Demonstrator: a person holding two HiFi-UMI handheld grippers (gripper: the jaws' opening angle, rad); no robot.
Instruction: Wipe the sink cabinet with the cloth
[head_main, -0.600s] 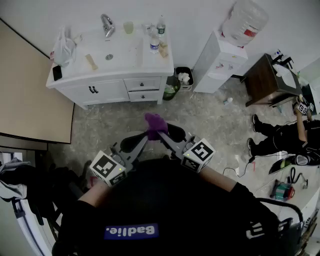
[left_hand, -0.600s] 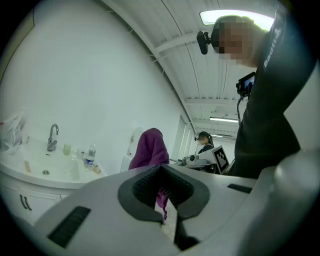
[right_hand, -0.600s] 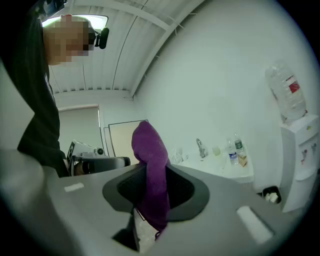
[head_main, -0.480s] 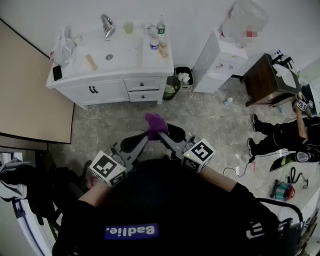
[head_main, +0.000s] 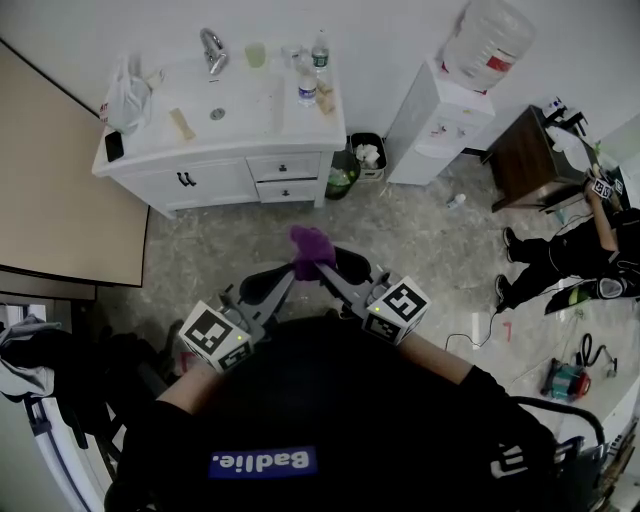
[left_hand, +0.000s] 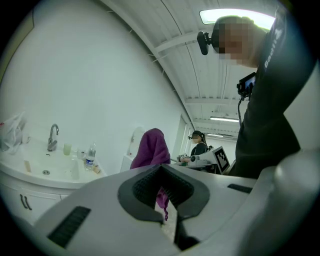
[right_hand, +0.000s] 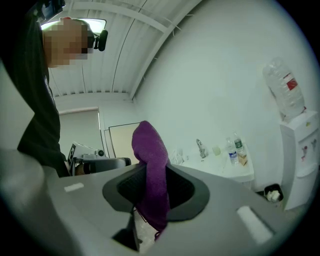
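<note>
The purple cloth (head_main: 311, 246) stands up in a bunch over the floor, in front of my body. My right gripper (head_main: 322, 268) is shut on it; in the right gripper view the cloth (right_hand: 151, 175) runs down between the jaws and hangs below. My left gripper (head_main: 294, 272) meets it from the left, its jaws closed with a strip of the cloth (left_hand: 162, 199) caught in them and the rest (left_hand: 150, 147) rising behind. The white sink cabinet (head_main: 215, 150) stands well ahead against the wall, out of reach of both grippers.
On the cabinet top are a tap (head_main: 212, 45), a cup (head_main: 257, 54), two bottles (head_main: 309, 85), a phone (head_main: 114, 146) and a plastic bag (head_main: 126, 95). A bin (head_main: 367, 155) and a water dispenser (head_main: 440, 115) stand to its right. Another person (head_main: 570, 265) crouches at the far right.
Both grippers and the cloth have stayed where they were. Only the person at the far right has shifted a little.
</note>
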